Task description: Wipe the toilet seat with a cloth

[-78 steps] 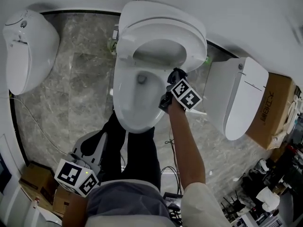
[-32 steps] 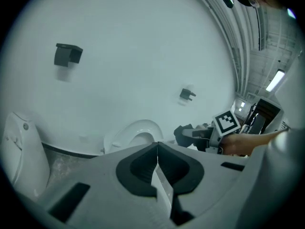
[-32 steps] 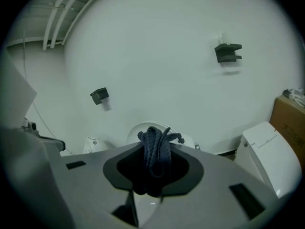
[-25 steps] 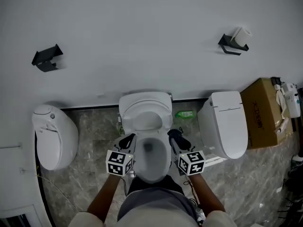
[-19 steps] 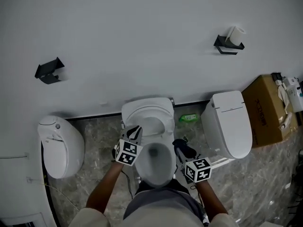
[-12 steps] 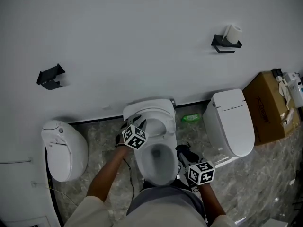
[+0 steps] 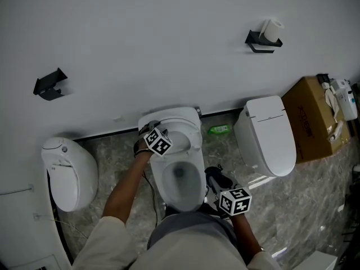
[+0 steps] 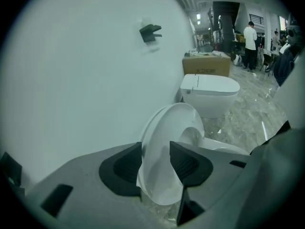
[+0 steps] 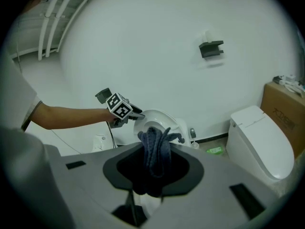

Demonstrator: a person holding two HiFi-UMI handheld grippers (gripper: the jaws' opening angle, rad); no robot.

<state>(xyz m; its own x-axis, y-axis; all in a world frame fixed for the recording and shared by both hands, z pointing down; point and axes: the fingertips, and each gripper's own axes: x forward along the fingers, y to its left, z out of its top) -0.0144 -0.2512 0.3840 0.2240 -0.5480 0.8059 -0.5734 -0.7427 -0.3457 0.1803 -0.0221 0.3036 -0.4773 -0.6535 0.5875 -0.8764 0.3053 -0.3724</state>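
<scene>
Looking along the left claw shows it opening astride the raised seat; right claw clamps cloth.

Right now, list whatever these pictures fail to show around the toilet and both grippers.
- Head view: the left gripper has its jaws, opening astride the raised seat, behind its marker cube.
- Right gripper view: the cloth clamped in the right gripper hides the bowl.
- Left gripper view: gripper body hides the bowl.
- Head view: box print too small.

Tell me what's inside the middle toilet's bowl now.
Only the bowl's white wall and its dark drain opening show; nothing lies inside. Past the drain's mouth it is too dark to see.
</scene>
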